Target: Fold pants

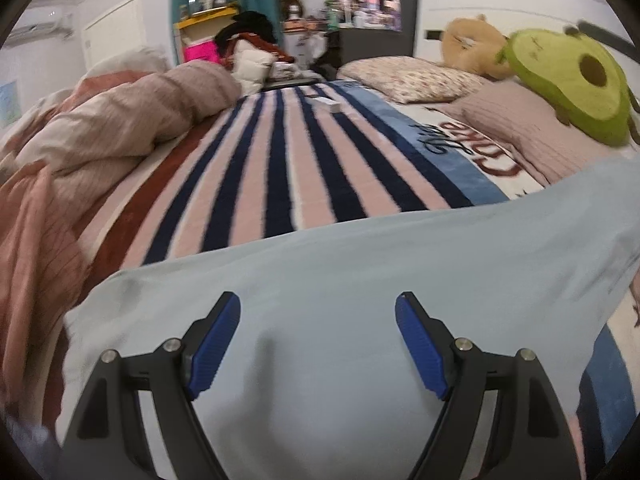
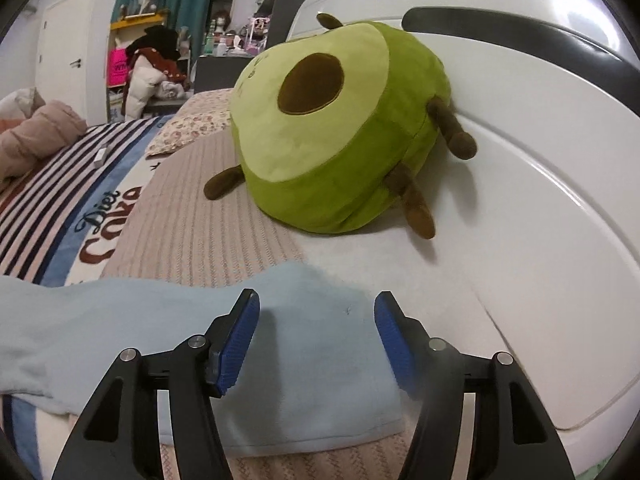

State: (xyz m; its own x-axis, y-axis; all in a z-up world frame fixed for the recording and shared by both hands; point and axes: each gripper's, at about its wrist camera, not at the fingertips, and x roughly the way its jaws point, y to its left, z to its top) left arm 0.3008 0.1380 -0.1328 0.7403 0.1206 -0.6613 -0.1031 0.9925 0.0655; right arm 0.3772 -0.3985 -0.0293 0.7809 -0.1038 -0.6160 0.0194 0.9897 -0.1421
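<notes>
Pale blue pants lie spread across the striped bed cover. In the left wrist view my left gripper is open, its blue pads just above the pants near their left end. In the right wrist view the pants' other end lies over a beige ribbed pillow. My right gripper is open above that end, holding nothing.
A green avocado plush rests close ahead of the right gripper against the white headboard. A bunched pink duvet lies on the left. A floral pillow, a tan plush and a small white object are farther back.
</notes>
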